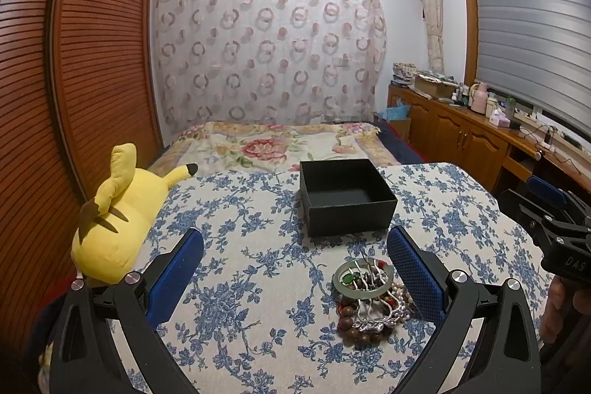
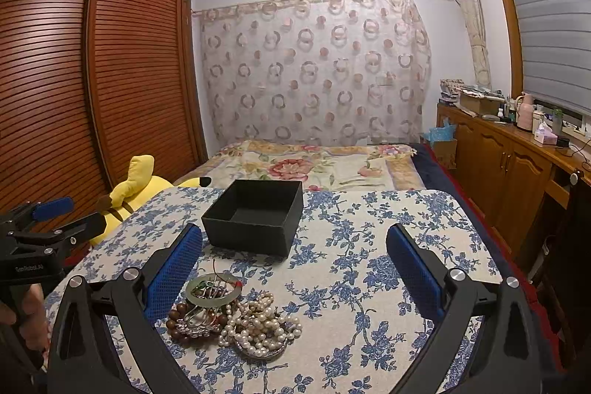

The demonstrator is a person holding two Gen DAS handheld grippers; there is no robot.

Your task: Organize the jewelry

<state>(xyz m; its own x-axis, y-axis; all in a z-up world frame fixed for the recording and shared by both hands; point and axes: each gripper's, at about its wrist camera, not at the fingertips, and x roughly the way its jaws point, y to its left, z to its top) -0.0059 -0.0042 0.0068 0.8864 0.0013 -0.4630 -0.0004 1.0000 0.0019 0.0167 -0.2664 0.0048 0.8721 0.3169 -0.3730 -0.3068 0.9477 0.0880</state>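
Observation:
A heap of jewelry point(image 1: 369, 301) point(image 2: 236, 316) lies on the flowered tablecloth: a green jade bangle point(image 1: 341, 279) point(image 2: 194, 294), brown wooden beads point(image 1: 351, 331), a silver piece and white pearl strands point(image 2: 262, 324). Behind it stands an empty black box point(image 1: 345, 196) point(image 2: 255, 215) without a lid. My left gripper point(image 1: 295, 264) is open above the cloth, the heap near its right finger. My right gripper point(image 2: 294, 264) is open too, the heap just inside its left finger. Each gripper also shows at the edge of the other view, namely the right gripper point(image 1: 554, 209) and the left gripper point(image 2: 66, 213).
The table point(image 1: 229, 246) with blue flower cloth stands beside a bed point(image 1: 280, 143). A yellow plush toy point(image 1: 118, 224) lies at the table's left edge. A louvred wardrobe point(image 1: 74, 80) fills the left, and a cluttered wooden sideboard point(image 2: 509, 154) runs along the right.

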